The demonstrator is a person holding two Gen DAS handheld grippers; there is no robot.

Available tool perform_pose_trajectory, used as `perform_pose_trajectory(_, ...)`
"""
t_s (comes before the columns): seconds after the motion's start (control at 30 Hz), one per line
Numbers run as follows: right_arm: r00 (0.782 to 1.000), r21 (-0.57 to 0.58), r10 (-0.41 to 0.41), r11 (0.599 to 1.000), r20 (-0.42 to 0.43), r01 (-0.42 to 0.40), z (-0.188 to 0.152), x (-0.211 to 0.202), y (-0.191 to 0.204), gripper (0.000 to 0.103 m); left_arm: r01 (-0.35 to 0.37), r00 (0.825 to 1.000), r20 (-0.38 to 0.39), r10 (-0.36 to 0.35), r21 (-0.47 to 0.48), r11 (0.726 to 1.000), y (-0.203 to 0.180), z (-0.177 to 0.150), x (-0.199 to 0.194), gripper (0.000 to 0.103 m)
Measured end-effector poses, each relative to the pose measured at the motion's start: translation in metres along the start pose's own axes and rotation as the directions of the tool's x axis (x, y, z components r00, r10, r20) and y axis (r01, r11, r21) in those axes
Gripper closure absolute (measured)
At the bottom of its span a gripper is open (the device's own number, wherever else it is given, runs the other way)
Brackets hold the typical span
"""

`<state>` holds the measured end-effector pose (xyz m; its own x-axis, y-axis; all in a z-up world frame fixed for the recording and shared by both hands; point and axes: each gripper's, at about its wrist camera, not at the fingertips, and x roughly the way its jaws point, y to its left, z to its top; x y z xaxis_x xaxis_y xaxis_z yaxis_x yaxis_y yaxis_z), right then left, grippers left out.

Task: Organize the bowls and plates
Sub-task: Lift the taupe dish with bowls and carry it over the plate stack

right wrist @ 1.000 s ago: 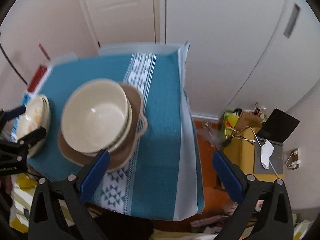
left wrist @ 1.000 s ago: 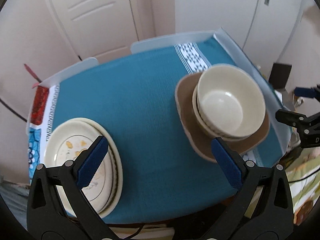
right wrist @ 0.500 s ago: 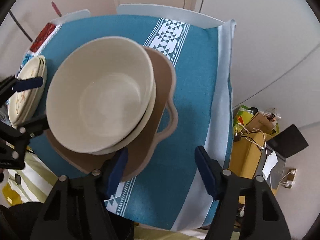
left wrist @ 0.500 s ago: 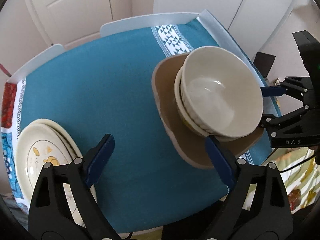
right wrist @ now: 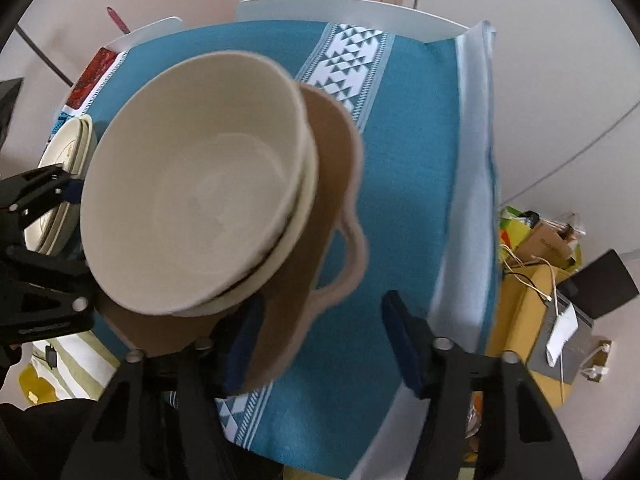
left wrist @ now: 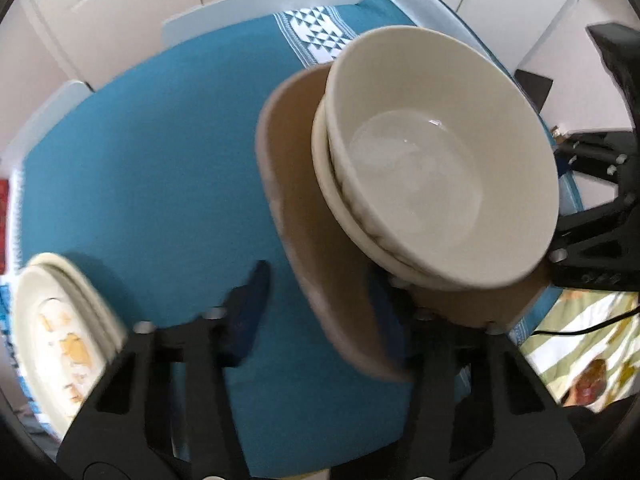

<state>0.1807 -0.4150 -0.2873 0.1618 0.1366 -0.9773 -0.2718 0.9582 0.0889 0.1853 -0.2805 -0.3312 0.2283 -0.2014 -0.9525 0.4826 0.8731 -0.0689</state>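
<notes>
Closing in from both sides: left tongs [left wrist: 316,312] and right tongs [right wrist: 324,336] have both just been narrowing their jaws, each straddling an edge of the brown plate [left wrist: 304,216]. Left tongs: one pad over the teal cloth [left wrist: 152,168], the other tucked at the plate's near rim under the bowls; blurred, so I can't tell whether the pads press yet. Right tongs: left pad at the plate's rim, right pad clear over the cloth, gap visible, so not pinching. Two cream bowls [right wrist: 192,200] sit nested on the brown plate, right side of the bench [right wrist: 472,168]. Stack of cream plates [left wrist: 60,336] sits at the bench's left edge, well apart from the bowls.
</notes>
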Motion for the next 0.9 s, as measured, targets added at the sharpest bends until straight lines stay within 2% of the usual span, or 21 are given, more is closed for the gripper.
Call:
perform_pose_trajectory(0.07,0.999,0.002,0.030,1.000,0.019,-0.030,0.001,0.005,0.001,0.074,-0.002,1.000,0.005,0.002,0.015,1.000,-0.004,0.004,0.006,0.080)
perform_pose_trajectory(0.13,0.998,-0.003,0.032,0.999,0.045,-0.032,0.000,0.006,0.003,0.080,-0.002,1.000,0.016,0.002,0.039,0.999,-0.009,0.005,0.008,0.090)
perform_pose_trajectory(0.17,0.997,-0.007,0.038,0.999,0.062,-0.038,0.000,0.006,0.003,0.086,-0.012,1.000,0.026,0.010,0.044,0.999,-0.011,0.005,0.008,0.090)
perform_pose_trajectory(0.23,0.995,0.002,0.054,0.999,0.082,-0.054,-0.002,0.005,0.003,0.091,-0.018,0.999,0.042,0.016,0.043,0.999,-0.011,0.005,0.008,0.090)
perform_pose_trajectory(0.6,0.990,0.010,0.050,0.999,0.133,-0.052,-0.010,-0.006,-0.001,0.091,-0.057,0.995,0.087,0.052,0.061,0.996,-0.021,0.008,-0.001,0.091)
perform_pose_trajectory(0.83,0.983,-0.021,0.036,0.999,0.181,-0.033,0.002,-0.035,0.007,0.091,-0.081,0.987,0.143,0.075,0.032,0.996,-0.013,0.007,-0.041,0.091)
perform_pose_trajectory(0.9,0.981,-0.015,0.053,0.999,0.188,-0.051,0.008,-0.048,0.012,0.091,-0.091,0.986,0.144,0.088,0.010,0.996,-0.008,0.007,-0.057,0.091)
